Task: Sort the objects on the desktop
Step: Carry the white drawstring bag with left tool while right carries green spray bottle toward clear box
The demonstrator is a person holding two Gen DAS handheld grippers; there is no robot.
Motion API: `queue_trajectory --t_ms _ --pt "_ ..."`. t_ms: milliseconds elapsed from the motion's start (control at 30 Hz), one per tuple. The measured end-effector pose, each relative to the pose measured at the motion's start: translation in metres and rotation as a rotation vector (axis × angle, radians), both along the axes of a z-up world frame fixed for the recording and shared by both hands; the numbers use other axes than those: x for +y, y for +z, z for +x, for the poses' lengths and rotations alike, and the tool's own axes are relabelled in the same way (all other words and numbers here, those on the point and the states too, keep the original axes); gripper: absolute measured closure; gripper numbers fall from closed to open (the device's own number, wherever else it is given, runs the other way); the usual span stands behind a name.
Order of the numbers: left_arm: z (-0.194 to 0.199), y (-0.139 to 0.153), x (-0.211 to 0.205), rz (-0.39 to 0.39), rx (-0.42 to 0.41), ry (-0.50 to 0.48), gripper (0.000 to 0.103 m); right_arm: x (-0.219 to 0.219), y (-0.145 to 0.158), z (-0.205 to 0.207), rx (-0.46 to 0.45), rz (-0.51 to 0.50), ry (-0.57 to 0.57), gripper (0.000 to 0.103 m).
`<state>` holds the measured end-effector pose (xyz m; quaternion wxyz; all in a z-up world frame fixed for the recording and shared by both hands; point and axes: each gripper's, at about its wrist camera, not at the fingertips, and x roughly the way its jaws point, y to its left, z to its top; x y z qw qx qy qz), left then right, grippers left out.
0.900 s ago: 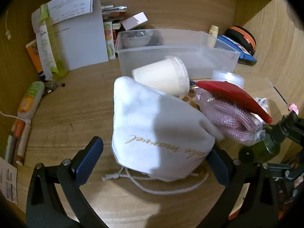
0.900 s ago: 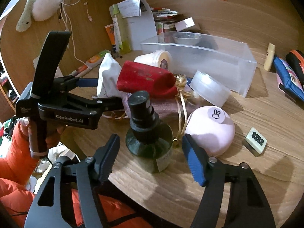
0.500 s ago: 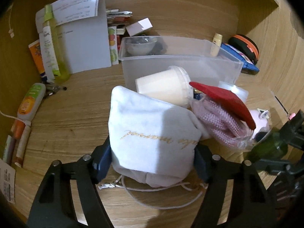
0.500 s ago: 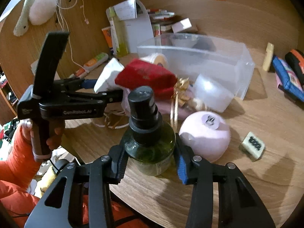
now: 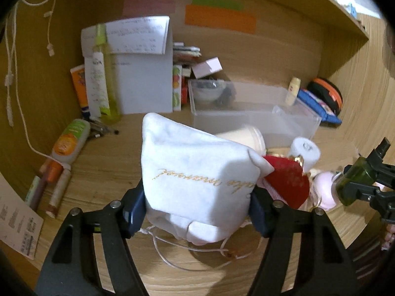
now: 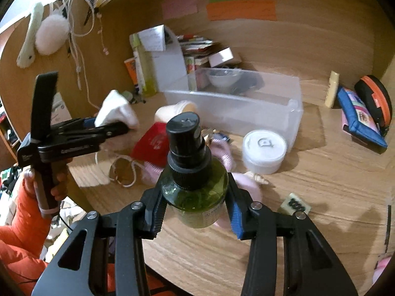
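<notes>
White pouch (image 5: pixel 195 182): soft drawstring bag with gold script lettering, its cord trailing onto the counter (image 5: pixel 103 157); pinched on both sides by the left tool (image 5: pixel 197 209) and raised off the wood.
Green bottle (image 6: pixel 195 192): squat, dark green glass with a black pump cap, upright, clamped at its belly by the right tool (image 6: pixel 195 212).
Left tool pose: angled downward, held by a hand (image 6: pixel 59 185) in an orange sleeve (image 6: pixel 22 212).
Right tool pose: tilted down over the near counter edge.
Clear bin (image 6: pixel 246 101): behind the pile, holding a small bowl (image 6: pixel 223 77).
Nearby: red pouch (image 6: pixel 153 145), white round jar (image 6: pixel 264 150), pink knit piece (image 6: pixel 222 150).
</notes>
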<state>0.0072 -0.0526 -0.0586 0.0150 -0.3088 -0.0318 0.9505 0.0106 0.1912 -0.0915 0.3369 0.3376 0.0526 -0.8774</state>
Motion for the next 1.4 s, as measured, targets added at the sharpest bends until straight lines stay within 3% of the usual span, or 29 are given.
queue_trajectory --t_ms 433,833,1100,1400 --pt "-0.005 0.04 -0.006 0.031 0.072 -0.012 0.034 0.022 0.03 -0.037 0.053 -0.021 -0.069 0.064" --pt "-0.046 0.078 -0.004 0.052 0.097 -0.059 0.034 0.023 0.056 -0.095 0.076 -0.021 -0.075 0.064" --pt "-0.09 0.088 0.0 0.088 0.066 -0.091 0.034 0.017 0.063 -0.131 0.07 -0.023 -0.063 0.064" --pt "-0.146 0.079 0.021 0.055 -0.024 -0.137 0.034 0.003 0.055 -0.172 0.031 0.016 -0.053 0.064"
